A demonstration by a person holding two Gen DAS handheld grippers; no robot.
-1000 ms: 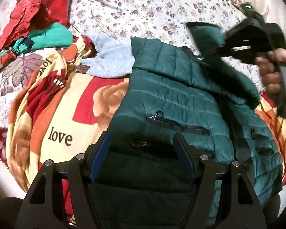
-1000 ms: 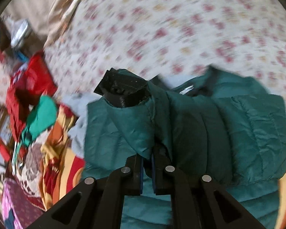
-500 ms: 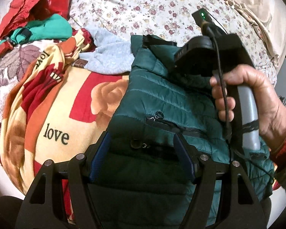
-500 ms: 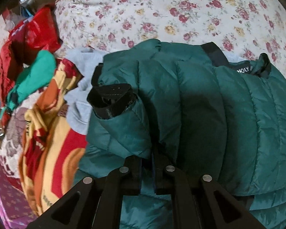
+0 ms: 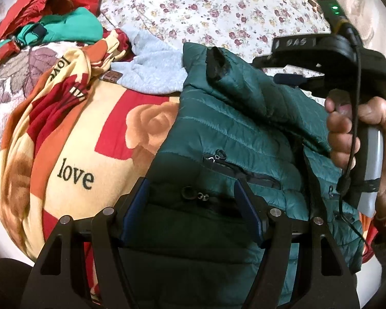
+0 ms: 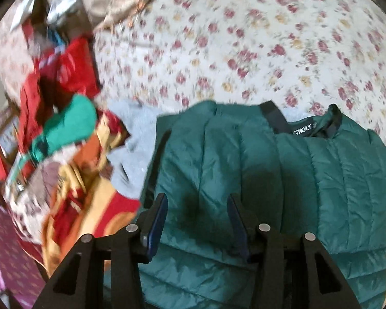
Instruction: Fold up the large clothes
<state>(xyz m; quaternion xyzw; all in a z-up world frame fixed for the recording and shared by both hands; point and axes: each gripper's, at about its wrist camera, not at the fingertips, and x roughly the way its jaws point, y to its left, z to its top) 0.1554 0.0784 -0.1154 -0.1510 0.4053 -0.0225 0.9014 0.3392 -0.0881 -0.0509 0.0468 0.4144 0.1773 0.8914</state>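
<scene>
**A:** Hand-held gripper states first: my left hand-held gripper point(image 5: 191, 207) has its fingers spread wide over the hem end of the jacket, gripping nothing. My right hand-held gripper point(image 6: 196, 225) is spread apart too, empty, poised above the folded-over sleeve.

**B:** And where is the jacket lying?

**A:** On the bed point(image 5: 218, 5), partly on the floral sheet, partly on the "love" blanket point(image 5: 72, 159). That green puffer jacket point(image 5: 231, 134) lies flat with its sleeve point(image 5: 257, 95) crossed over the body.

**B:** How do you reckon it will handle?

**A:** Light and soft, I'd judge, but springy; the quilted padding will likely push a fold back open. The shell looks shiny, so probably slippery under the pads. I'd pinch along a stitched seam or the hem, taking both layers.

**B:** Anything smaller to mind?

**A:** The black cuff point(image 5: 216, 64) gives a firmer hold. I'd keep clear of the pocket zipper point(image 5: 218, 154) and its small pull.
</scene>
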